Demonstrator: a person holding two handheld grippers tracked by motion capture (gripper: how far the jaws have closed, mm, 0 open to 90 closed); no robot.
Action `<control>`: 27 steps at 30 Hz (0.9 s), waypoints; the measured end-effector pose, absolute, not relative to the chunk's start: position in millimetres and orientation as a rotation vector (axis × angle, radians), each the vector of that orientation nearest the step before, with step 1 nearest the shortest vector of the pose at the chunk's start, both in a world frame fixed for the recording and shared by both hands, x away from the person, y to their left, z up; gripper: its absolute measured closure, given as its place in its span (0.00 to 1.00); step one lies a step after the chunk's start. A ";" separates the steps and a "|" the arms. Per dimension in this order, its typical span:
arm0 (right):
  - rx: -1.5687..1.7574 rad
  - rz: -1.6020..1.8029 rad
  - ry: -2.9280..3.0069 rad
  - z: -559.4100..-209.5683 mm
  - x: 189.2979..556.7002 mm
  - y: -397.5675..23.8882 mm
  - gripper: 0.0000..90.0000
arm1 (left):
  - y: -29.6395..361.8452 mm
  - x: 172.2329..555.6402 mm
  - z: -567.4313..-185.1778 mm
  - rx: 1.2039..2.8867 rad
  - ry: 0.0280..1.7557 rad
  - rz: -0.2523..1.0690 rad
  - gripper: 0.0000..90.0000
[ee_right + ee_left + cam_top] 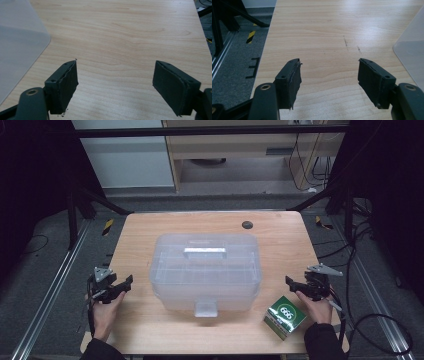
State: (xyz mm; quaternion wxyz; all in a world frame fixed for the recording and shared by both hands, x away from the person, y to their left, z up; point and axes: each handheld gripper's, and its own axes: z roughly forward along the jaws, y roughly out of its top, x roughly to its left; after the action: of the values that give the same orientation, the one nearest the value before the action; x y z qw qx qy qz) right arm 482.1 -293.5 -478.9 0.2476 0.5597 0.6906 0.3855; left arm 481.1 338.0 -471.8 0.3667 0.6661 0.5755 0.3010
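High view, translucent rounded-rectangular plastic box (205, 271), woodgrain table (280, 240)

Lidded storage box (205, 270) sits at bench (150, 232) centre, latch side toward the person, handle on top. Small carton (285, 316) on the bench near the front edge, right of the box and apart from it. Round grommet (247, 224) in the bench behind the box, toward the far edge. Left gripper (129, 281) at the left bench edge, left of the box; right gripper (288, 281) right of the box, just behind the carton. 2 grippers flank the box, neither touching it.
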 end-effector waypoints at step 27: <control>1.392 1.041 1.907 -456.0 473.5 -280.0 0.22 | 342.2 490.6 -406.8 1.725 1.212 0.660 0.35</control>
State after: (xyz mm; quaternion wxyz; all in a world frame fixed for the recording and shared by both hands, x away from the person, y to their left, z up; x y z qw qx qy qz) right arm 473.5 -280.0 -456.0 0.2767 0.5184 0.7102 0.3877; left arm 490.6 342.2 -406.8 0.4496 0.6974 0.4900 0.2670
